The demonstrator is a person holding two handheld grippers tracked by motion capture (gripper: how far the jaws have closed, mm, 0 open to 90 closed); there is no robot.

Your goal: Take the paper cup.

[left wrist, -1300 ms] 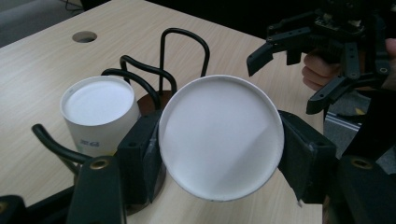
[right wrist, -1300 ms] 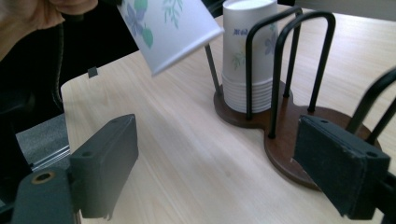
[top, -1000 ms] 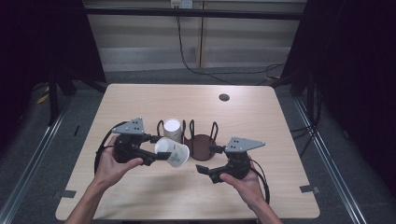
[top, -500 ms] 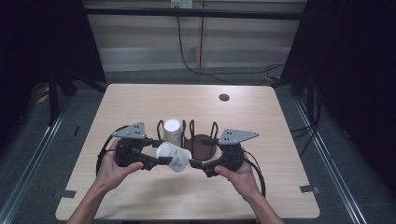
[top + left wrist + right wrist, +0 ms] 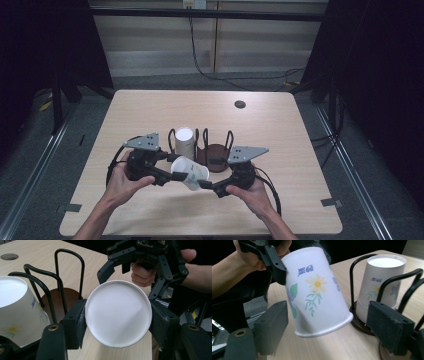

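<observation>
Pale wood covers the table (image 5: 150, 215) in front of you, with dark floor and black curtains around it.

Nearest you, your two hands come in from the bottom edge of the high view. Your left claw (image 5: 170, 176) is clenched on a paper cup (image 5: 190, 172): in the left gripper view its pads press against the cup's narrow closed end from both sides, and the round white bottom (image 5: 118, 313) faces the camera. The cup hangs tilted in the air above the table, its flower print on the side and its wide rim pointing toward your right hand.

Your right claw (image 5: 210, 186) sits at that rim end. Its jaws have just been closing, and in the right gripper view the cup's rim end (image 5: 324, 327) lies between them, yet a gap shows on each side, so the pads are not pressing on it.

Just behind the held cup stands a black wire rack (image 5: 206, 136) on round brown bases. A stack of white cups (image 5: 183, 142) with the same flower print stands upside down in the rack's left bay; the right bay shows its bare brown base (image 5: 217, 155).

Farther back, near the far edge, a small dark round hole (image 5: 240, 104) is set in the tabletop.
</observation>
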